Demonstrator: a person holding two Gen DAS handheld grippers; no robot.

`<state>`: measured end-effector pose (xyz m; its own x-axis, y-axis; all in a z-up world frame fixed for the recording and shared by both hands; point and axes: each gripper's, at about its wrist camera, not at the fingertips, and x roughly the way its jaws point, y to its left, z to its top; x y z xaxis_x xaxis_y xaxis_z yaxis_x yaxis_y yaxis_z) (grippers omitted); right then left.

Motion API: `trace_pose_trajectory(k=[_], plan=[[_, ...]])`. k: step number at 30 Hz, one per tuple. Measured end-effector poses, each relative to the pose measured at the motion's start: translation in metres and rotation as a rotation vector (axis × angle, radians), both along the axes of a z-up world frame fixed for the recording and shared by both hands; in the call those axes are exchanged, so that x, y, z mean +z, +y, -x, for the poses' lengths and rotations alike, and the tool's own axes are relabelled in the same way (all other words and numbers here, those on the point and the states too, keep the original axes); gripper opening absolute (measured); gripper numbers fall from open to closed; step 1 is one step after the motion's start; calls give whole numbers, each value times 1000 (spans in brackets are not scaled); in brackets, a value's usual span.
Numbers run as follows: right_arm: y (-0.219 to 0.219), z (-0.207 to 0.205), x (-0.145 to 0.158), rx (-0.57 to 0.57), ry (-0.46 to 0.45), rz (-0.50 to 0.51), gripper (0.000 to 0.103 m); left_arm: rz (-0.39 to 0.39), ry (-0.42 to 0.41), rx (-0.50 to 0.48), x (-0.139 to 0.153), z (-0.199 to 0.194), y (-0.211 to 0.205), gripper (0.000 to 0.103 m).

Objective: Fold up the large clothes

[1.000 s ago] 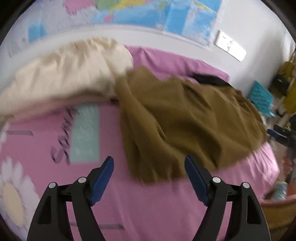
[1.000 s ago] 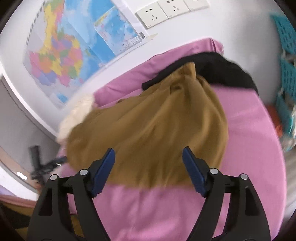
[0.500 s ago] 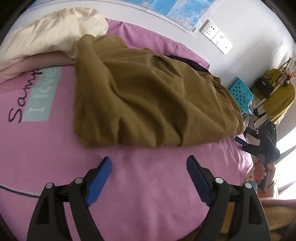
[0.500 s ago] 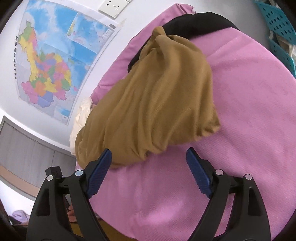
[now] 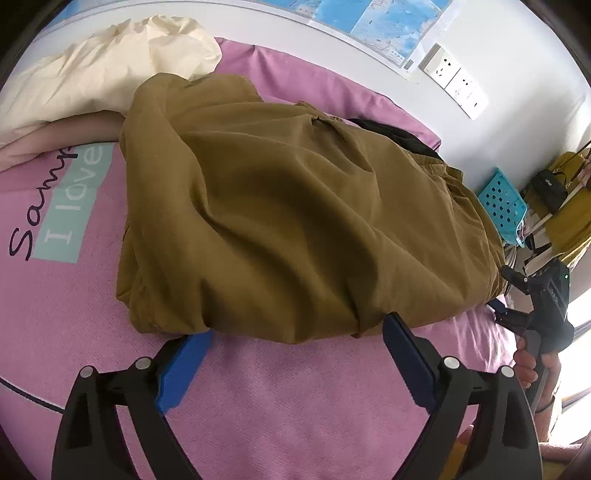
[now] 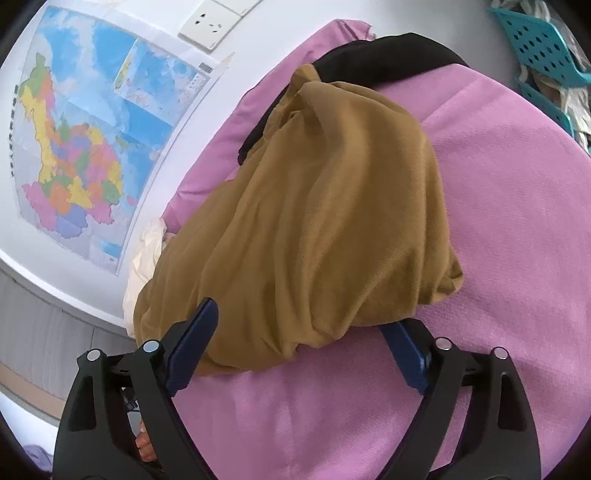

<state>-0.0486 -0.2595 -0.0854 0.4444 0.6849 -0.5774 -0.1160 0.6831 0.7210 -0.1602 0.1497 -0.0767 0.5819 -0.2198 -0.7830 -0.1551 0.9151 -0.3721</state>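
A large mustard-brown garment (image 5: pixel 295 221) lies rumpled in a heap on the pink bed cover (image 5: pixel 295 406). It also shows in the right wrist view (image 6: pixel 314 221). My left gripper (image 5: pixel 295 332) is open, its blue fingertips at the garment's near hem, with the cloth edge lying between them. My right gripper (image 6: pixel 299 321) is open at the garment's other end, with the cloth bunched between and over its fingertips. The right gripper also shows in the left wrist view (image 5: pixel 535 306), held in a hand at the bed's right edge.
A cream duvet (image 5: pixel 103 74) lies at the bed's far left. A black garment (image 6: pixel 388 51) lies under the brown one by the wall. A wall map (image 6: pixel 92 129) and sockets (image 6: pixel 214 22) are behind. Teal baskets (image 5: pixel 502 206) stand to the right.
Both grippers have moved forward and down to the garment's edges, and the cloth now reaches between their fingertips. The garment has settled flat on the bed.
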Motion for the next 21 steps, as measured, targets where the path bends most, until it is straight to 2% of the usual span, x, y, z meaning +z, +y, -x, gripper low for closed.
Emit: trace_pose_trajectory(k=[4,10,14,17,21], plan=[[3,2,1,-22,11,20,86,26,3,6,0,-4,1,92],[13,-6,1,-52,15,20,91,38,18,9,1,-8,2,93],[19,-12,0,-76,12,24,92,102,24,3,1,-4,9,91],[17,-12,-2,-80,16,17,92,215,25,-16,0,4,20,89],[9,-8,-5,-79,43,-17,86,258,33,-38,-2,10,18,89]])
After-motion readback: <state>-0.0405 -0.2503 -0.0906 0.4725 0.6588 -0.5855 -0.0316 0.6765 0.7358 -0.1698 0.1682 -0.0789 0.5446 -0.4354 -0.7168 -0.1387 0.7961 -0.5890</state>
